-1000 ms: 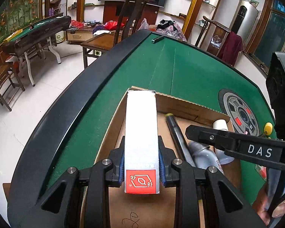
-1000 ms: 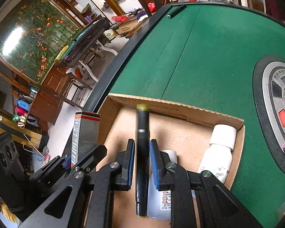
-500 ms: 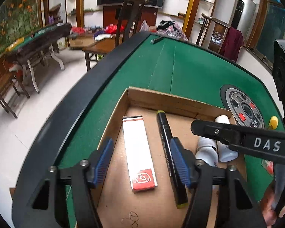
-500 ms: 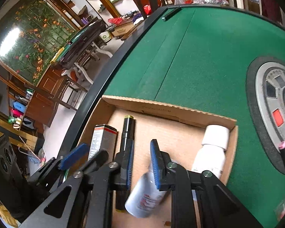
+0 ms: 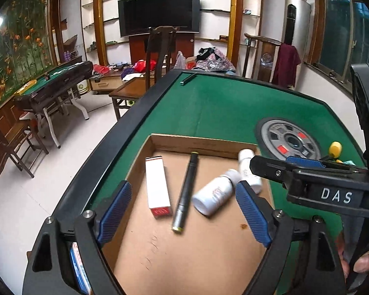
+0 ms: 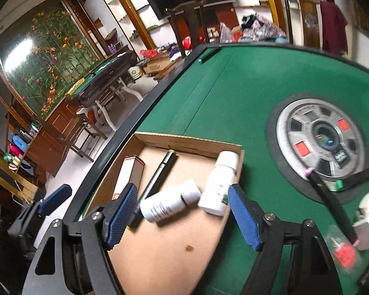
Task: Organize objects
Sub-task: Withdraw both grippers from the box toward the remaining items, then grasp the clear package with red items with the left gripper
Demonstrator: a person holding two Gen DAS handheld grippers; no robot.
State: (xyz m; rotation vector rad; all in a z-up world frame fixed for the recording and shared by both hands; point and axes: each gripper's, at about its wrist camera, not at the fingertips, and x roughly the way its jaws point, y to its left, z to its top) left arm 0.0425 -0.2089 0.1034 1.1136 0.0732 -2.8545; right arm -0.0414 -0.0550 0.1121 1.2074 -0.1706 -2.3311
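Note:
A shallow cardboard box [image 5: 204, 145] [image 6: 184, 140] sits on the green felt table. Inside it lie a white carton with a red end [image 5: 157, 186] [image 6: 129, 172], a dark pen [image 5: 185, 191] [image 6: 160, 172] and two white bottles [image 5: 215, 193] [image 5: 246, 166] [image 6: 167, 202] [image 6: 220, 182]. My left gripper [image 5: 182, 211] is open and empty above the box's near part. My right gripper [image 6: 182, 217] is open and empty above the bottles; it also shows in the left wrist view [image 5: 305, 169].
A round grey dial with red buttons [image 5: 290, 142] [image 6: 324, 135] is set in the table to the right of the box. Small loose items [image 6: 344, 241] and a yellow-topped object [image 5: 334, 148] lie at the right. A dark stick [image 5: 188, 80] lies at the far edge.
The left gripper let go of the white carton and the right gripper let go of the pen. Both now lie in the box. Both grippers opened wide and pulled back upward.

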